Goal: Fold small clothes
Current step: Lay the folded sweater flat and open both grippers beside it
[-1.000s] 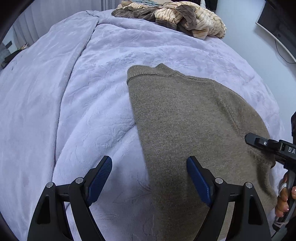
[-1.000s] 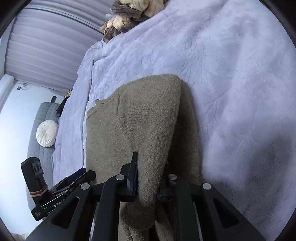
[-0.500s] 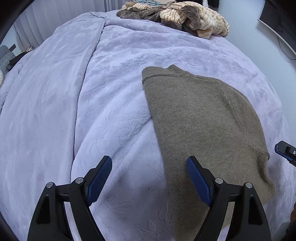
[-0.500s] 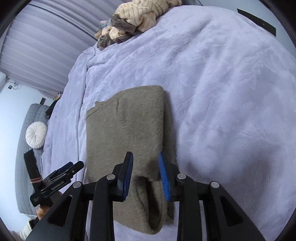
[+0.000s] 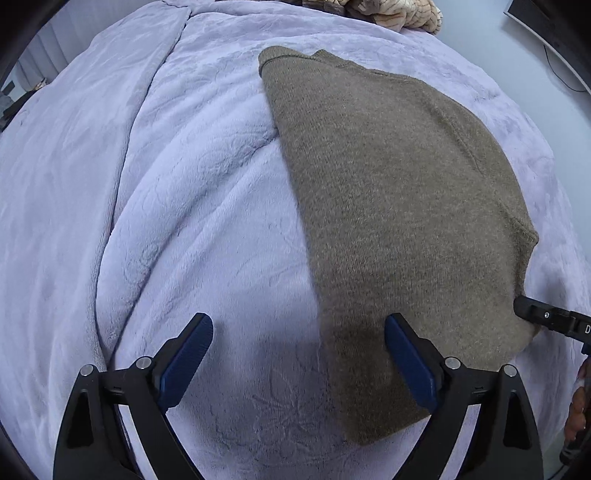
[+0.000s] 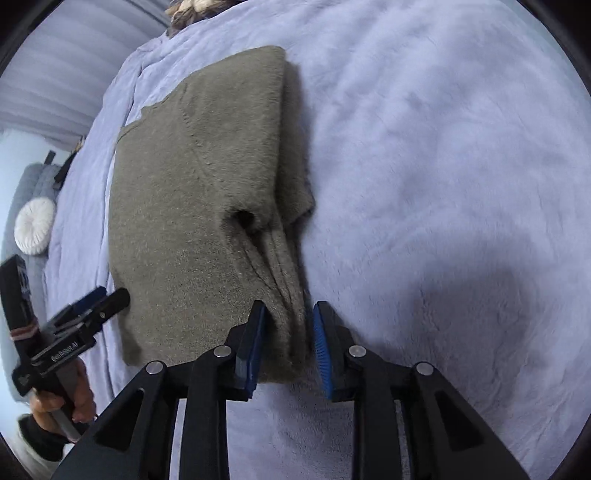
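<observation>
Looking down both wrist cameras, I have the olive knit sweater [image 5: 399, 206] lying on the lavender bed cover [image 5: 177, 192], folded lengthwise into a long panel with its collar at the far end. A second ago my right gripper [image 6: 289, 343] was clenched on the doubled right edge and carrying it over; now that edge is laid down on the panel and the jaws stand apart around the near end of the folded sleeve, easing slightly closed again, pads not pressing the knit as far as I can see. My left gripper [image 5: 297, 363] is released and opening wider, nothing between its pads; compared with half a second ago it has slid toward the sweater's near hem, so its right finger [image 5: 408, 360] now hangs over the cloth and the other over bare cover.

I read this as the side fold being finished. Next comes the crosswise fold, hem to collar, which needs both grippers on the near corners. More unfolded clothes [image 5: 395, 13] wait in a heap at the far edge of the bed.
</observation>
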`<state>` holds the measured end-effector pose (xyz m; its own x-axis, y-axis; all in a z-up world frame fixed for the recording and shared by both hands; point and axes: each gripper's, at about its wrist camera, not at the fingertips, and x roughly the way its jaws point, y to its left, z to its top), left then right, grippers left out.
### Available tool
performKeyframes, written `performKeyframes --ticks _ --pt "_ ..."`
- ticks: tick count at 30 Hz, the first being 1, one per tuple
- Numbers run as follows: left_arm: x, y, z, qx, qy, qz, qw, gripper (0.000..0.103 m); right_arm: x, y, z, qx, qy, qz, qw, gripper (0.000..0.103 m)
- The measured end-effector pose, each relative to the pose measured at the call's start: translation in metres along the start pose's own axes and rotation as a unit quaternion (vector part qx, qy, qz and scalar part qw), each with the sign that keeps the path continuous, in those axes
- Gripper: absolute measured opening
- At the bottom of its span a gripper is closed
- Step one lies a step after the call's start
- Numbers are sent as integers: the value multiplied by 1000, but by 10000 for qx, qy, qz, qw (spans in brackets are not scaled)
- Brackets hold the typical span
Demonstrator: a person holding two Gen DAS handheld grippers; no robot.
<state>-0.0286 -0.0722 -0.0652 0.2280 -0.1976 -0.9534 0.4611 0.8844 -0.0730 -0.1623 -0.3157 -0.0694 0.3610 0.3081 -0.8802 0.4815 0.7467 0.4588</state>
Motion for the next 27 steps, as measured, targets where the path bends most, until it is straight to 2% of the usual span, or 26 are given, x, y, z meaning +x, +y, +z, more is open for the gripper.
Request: performKeyframes --ticks 7,14,19,20,24,27 --pt "-8 0 -6 63 16 84 9999 95 -20 20 0 -287 -230 -471 9982 29" --pt "-10 7 -6 -45 125 45 9999 95 -44 31 -5 -332 -496 -390 9975 29" --pt "-10 7 -5 -65 185 101 9998 95 -33 39 -2 -576 -353 -487 9965 29" --pt "-11 6 -5 -61 192 115 9997 95 -29 40 1 -597 -338 -509 9963 32" --pt "-15 6 -4 -57 177 159 9997 95 -22 42 14 -707 -451 -757 9936 32" --pt "-15 8 -5 -95 221 160 9996 95 -7 23 22 -334 -241 -972 9944 32"
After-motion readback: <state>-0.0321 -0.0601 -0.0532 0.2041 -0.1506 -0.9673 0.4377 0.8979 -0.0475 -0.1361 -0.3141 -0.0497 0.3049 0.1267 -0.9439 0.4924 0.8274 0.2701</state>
